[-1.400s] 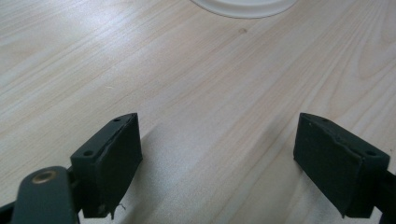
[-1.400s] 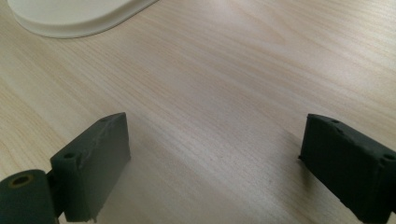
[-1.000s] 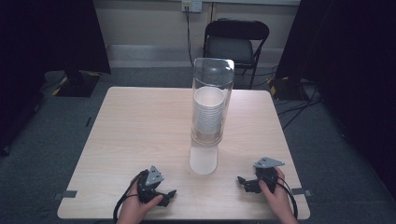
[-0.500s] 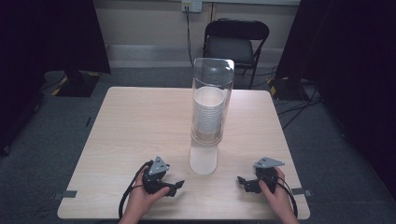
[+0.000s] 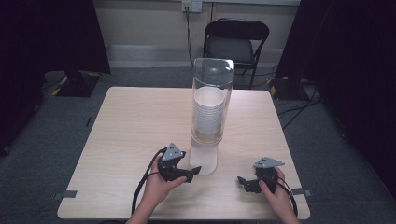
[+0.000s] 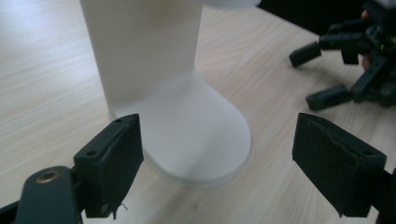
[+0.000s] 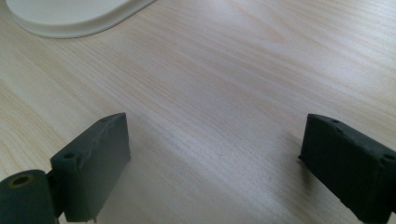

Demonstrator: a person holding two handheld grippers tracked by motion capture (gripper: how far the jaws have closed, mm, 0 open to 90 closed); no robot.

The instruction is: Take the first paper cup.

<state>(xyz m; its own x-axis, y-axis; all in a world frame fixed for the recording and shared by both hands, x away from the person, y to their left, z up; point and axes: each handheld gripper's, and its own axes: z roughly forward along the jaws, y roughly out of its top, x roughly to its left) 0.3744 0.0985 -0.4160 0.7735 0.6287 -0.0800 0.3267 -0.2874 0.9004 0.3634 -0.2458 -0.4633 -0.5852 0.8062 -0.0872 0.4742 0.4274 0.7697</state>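
1. Fingers of the left gripper are spread wide and released, with the white base of the cup dispenser between them in the left gripper view but not touched.
2. Seen from the high view, the left gripper sits just beside the dispenser's base, on its left, pointing toward it.
3. Fingers of the right gripper are likewise spread and released, holding nothing, low over bare tabletop.
4. Right gripper lies near the front right edge of the tabletop, apart from the dispenser.
5. Dispenser stands upright near the middle of the tabletop, toward the front: a clear tube on a white foot.
6. Inside the tube, a stack of white cups is nested upright.
7. A black chair stands beyond the far edge of the tabletop.
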